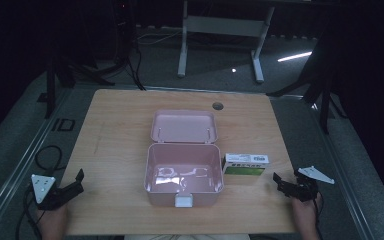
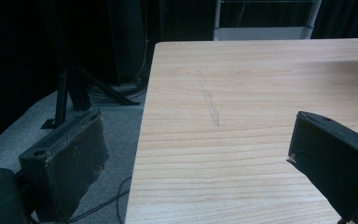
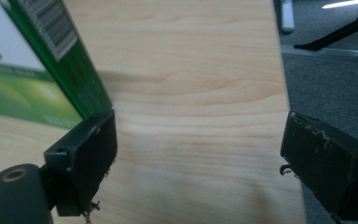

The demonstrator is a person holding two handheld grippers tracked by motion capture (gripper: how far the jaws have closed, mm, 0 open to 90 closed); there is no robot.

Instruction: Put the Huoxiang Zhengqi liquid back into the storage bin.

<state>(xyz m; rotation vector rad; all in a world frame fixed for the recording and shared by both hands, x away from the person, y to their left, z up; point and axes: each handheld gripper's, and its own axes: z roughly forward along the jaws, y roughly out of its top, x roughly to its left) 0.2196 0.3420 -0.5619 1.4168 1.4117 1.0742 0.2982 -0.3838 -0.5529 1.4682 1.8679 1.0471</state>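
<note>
Left gripper (image 1: 75, 184): jaws wide apart, empty, at the near left table corner, aimed up the table.
Right gripper (image 1: 284, 183): jaws wide apart, empty, near the right edge, pointing left toward the box.
Green-and-white box (image 1: 245, 164): lying just beside the case's right wall.
Pink case (image 1: 183, 172): lid open and leaning back, white latch at front, mid-table.
Table (image 1: 115, 130): pale wood, faint scratch left of centre.
Room: dark, grey floor, black stands, white frame beyond.
Hands: gripping from the near edge.
</note>
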